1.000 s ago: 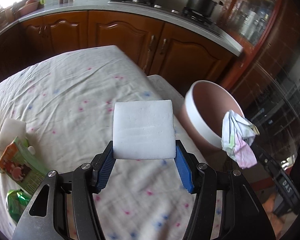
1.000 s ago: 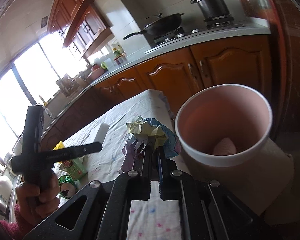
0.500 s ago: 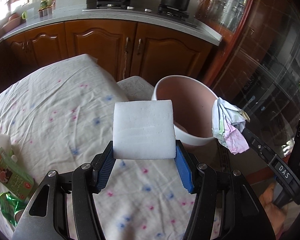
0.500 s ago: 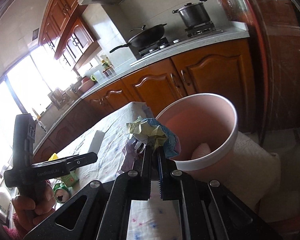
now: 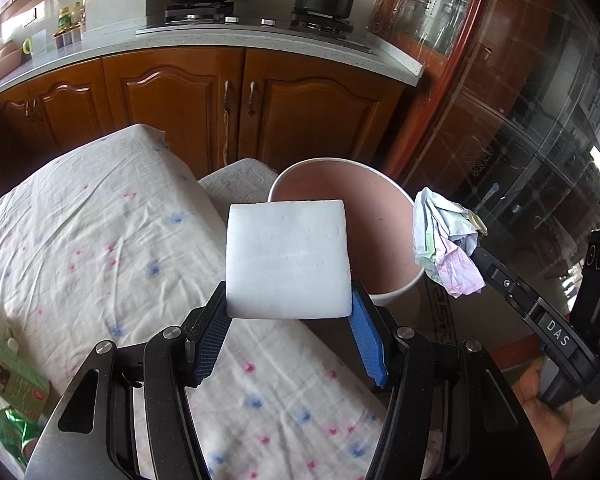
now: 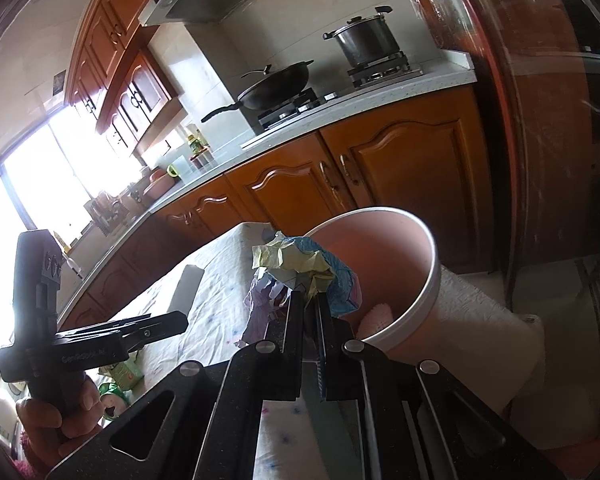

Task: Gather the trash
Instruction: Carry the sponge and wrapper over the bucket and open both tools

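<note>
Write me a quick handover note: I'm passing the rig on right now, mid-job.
Left gripper: shut on the white foam block, held near the pink bin.
Right gripper: shut on a crumpled paper wad, beside the bin's rim.
Done: one pale item already lies in the bin.
Left: drop both pieces in, then fetch the juice carton and green wrapper from the table.

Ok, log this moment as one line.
left gripper: shut on foam block | right gripper: shut on crumpled paper | pink bin: beside table, nothing dropped yet
</note>
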Motion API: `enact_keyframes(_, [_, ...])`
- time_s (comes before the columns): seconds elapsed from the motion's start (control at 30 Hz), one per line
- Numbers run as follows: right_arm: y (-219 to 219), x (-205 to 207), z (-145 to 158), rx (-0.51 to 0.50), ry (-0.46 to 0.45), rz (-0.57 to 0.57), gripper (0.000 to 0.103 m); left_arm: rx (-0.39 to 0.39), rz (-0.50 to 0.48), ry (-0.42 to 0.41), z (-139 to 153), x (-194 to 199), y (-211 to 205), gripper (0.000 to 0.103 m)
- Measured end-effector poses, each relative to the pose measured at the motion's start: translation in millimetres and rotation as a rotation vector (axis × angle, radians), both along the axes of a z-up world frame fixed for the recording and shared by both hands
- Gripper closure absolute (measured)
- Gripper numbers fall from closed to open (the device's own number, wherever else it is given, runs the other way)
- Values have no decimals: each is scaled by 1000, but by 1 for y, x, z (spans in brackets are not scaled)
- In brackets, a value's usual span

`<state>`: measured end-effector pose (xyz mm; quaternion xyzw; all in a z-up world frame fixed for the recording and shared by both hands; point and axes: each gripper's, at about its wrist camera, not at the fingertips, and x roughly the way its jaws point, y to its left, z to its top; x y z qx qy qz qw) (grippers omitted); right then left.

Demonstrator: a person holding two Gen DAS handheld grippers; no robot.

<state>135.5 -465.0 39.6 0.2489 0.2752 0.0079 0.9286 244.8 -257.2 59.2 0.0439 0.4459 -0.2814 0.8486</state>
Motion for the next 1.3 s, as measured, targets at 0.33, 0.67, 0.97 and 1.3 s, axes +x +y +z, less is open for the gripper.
enact_keyframes(0.33, [-14,9,-2,-6,11,-21,98,19,-34,14,-5,11,-27,46])
enact_keyframes(0.67, [-25,33,-5,-53,77,-27,98,87,-86,46,-24,34,-66,46])
enact_keyframes(0.97, [-31,55,-13,-105,171,-15,98,156,-116,61,-37,51,-85,45])
enact_keyframes(1.3, [-35,72,-19,-125,237,2,93,208,-126,95,-51,63,-99,44])
